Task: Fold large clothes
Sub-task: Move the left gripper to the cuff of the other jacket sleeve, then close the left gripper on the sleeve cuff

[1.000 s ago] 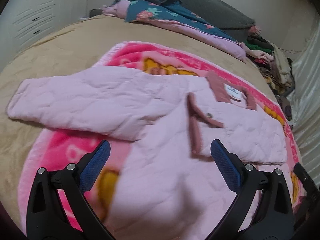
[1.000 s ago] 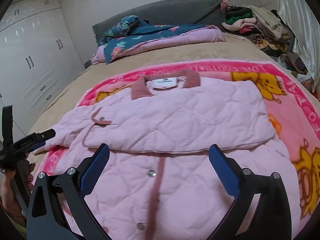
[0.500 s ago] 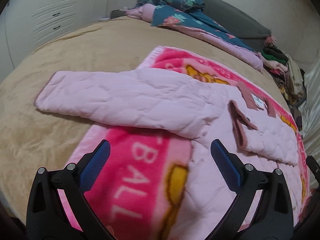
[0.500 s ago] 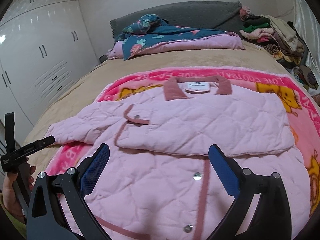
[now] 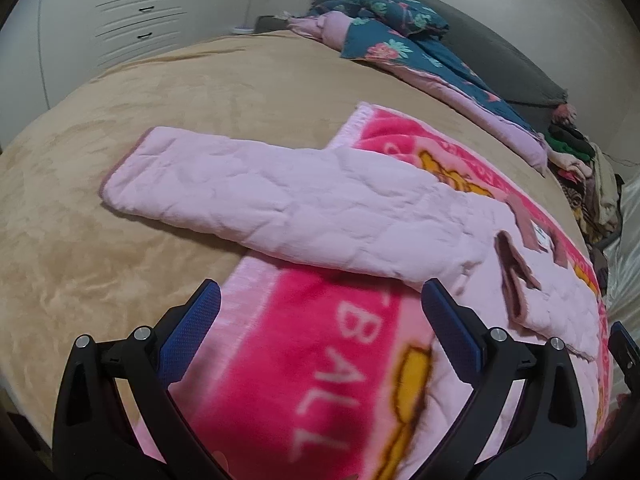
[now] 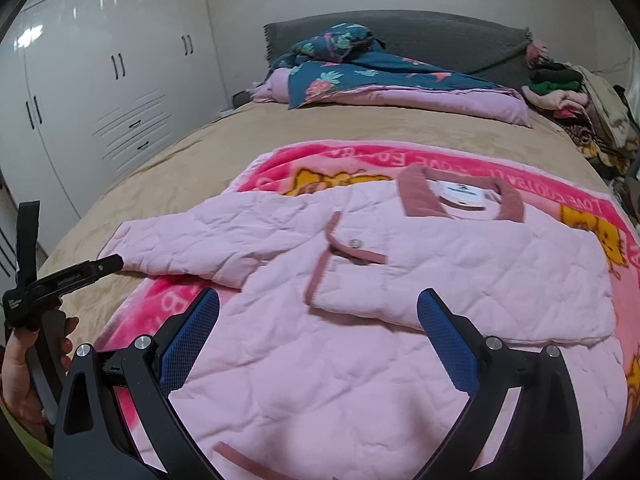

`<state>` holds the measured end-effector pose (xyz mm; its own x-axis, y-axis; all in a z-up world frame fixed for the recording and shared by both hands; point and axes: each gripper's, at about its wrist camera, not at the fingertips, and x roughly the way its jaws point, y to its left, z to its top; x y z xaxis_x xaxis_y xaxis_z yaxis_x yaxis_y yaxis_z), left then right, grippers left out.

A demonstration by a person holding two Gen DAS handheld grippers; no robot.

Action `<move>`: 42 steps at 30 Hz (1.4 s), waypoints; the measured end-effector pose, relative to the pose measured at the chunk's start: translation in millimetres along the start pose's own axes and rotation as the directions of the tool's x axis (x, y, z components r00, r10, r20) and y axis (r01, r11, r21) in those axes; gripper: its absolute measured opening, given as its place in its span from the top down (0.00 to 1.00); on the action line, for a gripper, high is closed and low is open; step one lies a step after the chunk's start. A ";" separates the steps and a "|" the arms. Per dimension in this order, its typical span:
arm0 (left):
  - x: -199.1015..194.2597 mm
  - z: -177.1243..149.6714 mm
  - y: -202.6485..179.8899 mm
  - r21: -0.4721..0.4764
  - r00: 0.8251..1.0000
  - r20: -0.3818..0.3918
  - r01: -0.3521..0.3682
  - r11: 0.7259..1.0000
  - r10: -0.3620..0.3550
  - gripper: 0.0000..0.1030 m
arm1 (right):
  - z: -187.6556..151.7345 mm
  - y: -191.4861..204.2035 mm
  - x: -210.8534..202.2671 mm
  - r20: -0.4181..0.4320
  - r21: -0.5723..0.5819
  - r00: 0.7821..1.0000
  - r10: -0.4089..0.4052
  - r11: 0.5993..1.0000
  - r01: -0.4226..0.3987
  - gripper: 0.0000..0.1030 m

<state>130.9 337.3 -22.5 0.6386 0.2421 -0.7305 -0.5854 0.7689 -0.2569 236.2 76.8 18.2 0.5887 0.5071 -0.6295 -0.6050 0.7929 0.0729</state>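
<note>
Pale pink quilted jacket with dusty-rose collar and trim (image 6: pixel 400 280) lies flat on a bright pink cartoon-print fleece blanket (image 5: pixel 320 360) spread over the tan plush bed cover (image 5: pixel 160 100), toward the foot edge of the bed. One sleeve is folded across the chest, cuff with snap button near the middle; the other sleeve (image 5: pixel 260 200) stretches out straight toward the bed's left edge, its cuff end off the blanket and resting on the tan cover. Collar points to the head of the bed, white label showing. Left hand-held gripper (image 5: pixel 320 328) has its blue-padded fingers spread wide, nothing between them, hovering over the blanket just short of the outstretched sleeve. Right hand-held gripper (image 6: pixel 320 332) is likewise wide apart and empty, above the jacket's lower front. In the right wrist view a person's hand (image 6: pixel 24 372) grips the left tool's handle at the bed's left edge. Folded teal floral quilt with pink lining (image 6: pixel 380 76) sits at the head edge against a grey headboard (image 6: pixel 440 36); a clothes pile (image 6: pixel 580 104) occupies the far right corner. White wardrobe (image 6: pixel 100 100) stands left of the bed.
</note>
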 end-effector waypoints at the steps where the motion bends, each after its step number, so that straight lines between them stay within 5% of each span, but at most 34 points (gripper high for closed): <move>1: 0.9 0.2 5.2 -0.007 1.000 -0.005 0.000 1.000 0.000 0.09 | 0.4 6.7 3.8 -0.004 -0.009 1.000 0.008 1.000 -0.008 0.04; 19: 18.2 11.7 86.5 -0.193 0.998 0.007 -0.066 0.979 0.069 0.09 | 3.9 83.4 50.7 -0.054 -0.069 0.993 0.101 0.992 -0.105 0.04; 28: 40.6 19.5 114.2 -0.318 1.000 0.016 0.002 0.948 0.004 0.09 | 8.0 101.5 72.8 -0.079 -0.090 0.990 0.115 0.988 -0.122 0.04; 35: 72.1 28.6 144.5 -0.494 0.995 0.022 0.095 0.864 -0.097 0.09 | 6.0 91.1 82.8 -0.104 -0.089 0.990 0.097 0.990 -0.106 0.04; 42: 104.8 35.8 163.5 -0.584 0.991 0.037 0.124 0.802 -0.125 0.09 | 0.8 63.2 77.1 -0.090 -0.070 0.994 0.055 0.996 -0.061 0.04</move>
<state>120.0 509.5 -118.4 0.7252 0.1656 -0.6683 -0.6825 0.3008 -0.6661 243.8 166.2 -25.1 0.5036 0.5173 -0.6919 -0.6760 0.7347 0.0572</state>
